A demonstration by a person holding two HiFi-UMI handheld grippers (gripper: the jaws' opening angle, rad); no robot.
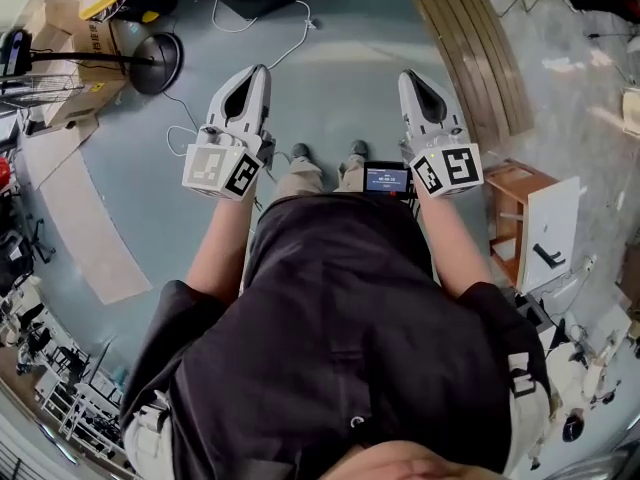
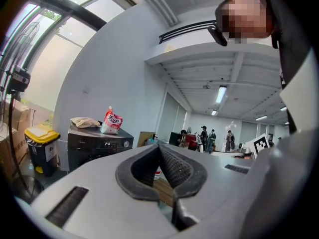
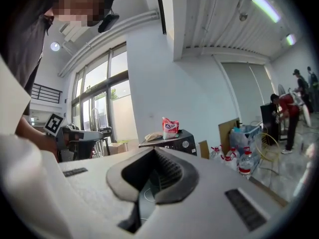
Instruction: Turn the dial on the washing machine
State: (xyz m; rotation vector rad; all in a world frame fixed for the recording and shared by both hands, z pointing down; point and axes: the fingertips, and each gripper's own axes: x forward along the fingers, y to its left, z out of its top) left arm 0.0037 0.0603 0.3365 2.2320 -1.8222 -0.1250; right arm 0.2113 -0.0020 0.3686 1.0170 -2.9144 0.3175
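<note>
Standing over bare floor in the head view, the person holds the left claw (image 1: pixel 258 74) and the right claw (image 1: pixel 411 76) out in front, side by side and level. Nothing the task needs shows near either tip here.

The left gripper view shows that claw pinched together with nothing in it. The washing machine (image 2: pixel 94 148) stands well ahead of the tips and off to their left, its dial (image 2: pixel 126 144) on the front panel, a red-and-white pouch (image 2: pixel 112 121) and a cloth (image 2: pixel 84 122) on top.

The right gripper view shows that claw also closed and empty, with the machine far beyond the tips, a little to their right.

I judge the task barely begun: the approach, the grip on the dial and the turn all remain.
</note>
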